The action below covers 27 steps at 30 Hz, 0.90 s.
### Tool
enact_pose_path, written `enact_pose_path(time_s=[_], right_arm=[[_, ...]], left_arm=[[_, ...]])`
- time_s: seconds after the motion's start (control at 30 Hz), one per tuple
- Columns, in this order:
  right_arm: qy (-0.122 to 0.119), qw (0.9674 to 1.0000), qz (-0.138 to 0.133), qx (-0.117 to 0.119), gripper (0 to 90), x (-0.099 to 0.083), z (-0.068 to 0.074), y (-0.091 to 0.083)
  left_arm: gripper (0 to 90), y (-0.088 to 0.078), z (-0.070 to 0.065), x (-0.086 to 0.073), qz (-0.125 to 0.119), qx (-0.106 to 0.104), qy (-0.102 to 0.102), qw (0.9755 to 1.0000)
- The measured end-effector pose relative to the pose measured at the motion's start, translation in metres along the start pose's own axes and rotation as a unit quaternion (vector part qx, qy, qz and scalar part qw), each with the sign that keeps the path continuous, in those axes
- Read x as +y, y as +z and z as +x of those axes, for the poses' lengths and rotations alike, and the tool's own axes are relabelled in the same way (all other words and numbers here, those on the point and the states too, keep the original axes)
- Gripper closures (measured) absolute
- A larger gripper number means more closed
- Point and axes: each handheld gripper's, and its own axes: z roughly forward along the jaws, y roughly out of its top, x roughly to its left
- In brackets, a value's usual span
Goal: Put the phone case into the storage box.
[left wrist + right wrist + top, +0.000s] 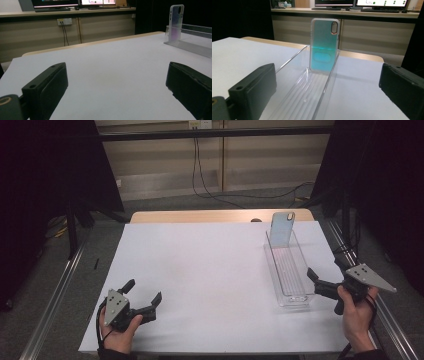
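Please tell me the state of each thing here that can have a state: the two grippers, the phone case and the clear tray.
left gripper: open, holding nothing, low over the near left of the table.
right gripper: open, holding nothing, near the tray's front end.
phone case: upright at the tray's far end, untouched.
clear tray: lying flat on the white table, otherwise empty.

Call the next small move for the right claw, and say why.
Probably ease the right claw forward along the clear tray toward the phone case. The case stands upright at the tray's far end, the claw sits open at the near end, pointed along the tray, and nothing is held. The left claw rests open far off on the white sheet.
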Motion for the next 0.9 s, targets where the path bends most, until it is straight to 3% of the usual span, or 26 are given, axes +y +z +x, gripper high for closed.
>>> enact_pose_path(time_s=[0.37, 0.77, 0.9], right_arm=[[-0.001, 1.0, 0.009, -0.004, 0.4, -0.017, 0.011, -0.021], [0.018, 0.9996, 0.008, -0.018, 0.1, -0.028, 0.018, -0.045], [0.009, 0.9998, 0.006, -0.017, 0.0, -0.031, 0.021, -0.051]], left_arm=[[4.0, -0.008, 0.002, -0.001, 0.0, 0.009, -0.005, 0.9999], [4.0, -0.013, -0.003, -0.003, 0.006, 0.01, 0.001, 0.9999], [4.0, -0.012, -0.003, -0.004, 0.009, 0.011, 0.0, 0.9999]])
